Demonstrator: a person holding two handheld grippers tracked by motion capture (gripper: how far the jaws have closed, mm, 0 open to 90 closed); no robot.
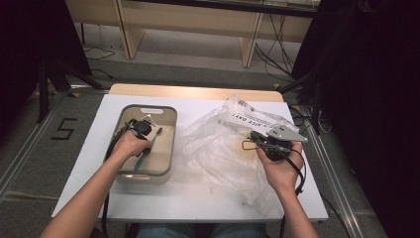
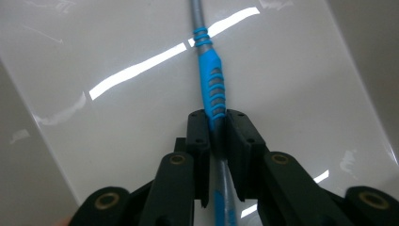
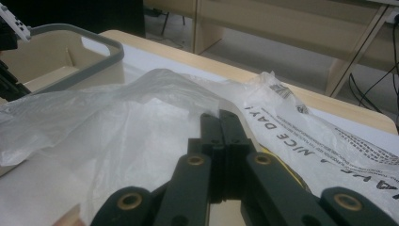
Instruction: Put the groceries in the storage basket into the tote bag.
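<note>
We had the left claw (image 2: 217, 123) clamped across the toothbrush (image 2: 212, 84), its length running straight ahead between the jaws inside the bin (image 1: 171, 144), while the right claw (image 3: 219, 123) sat closed by the bag (image 3: 117, 127).

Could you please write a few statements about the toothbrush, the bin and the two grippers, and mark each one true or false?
1. The left gripper has its pads on the handle of the blue and grey toothbrush. True.
2. The toothbrush lies on the bare table beside the plastic bag. False: it is inside the beige bin, on the left part of the table.
3. The right gripper stands with its jaws wide open. False: its jaws are together, by the clear plastic bag.
4. The plastic bag carries printed black lettering. True.
5. The bin has a bright red rim. False: its rim is grey.
</note>
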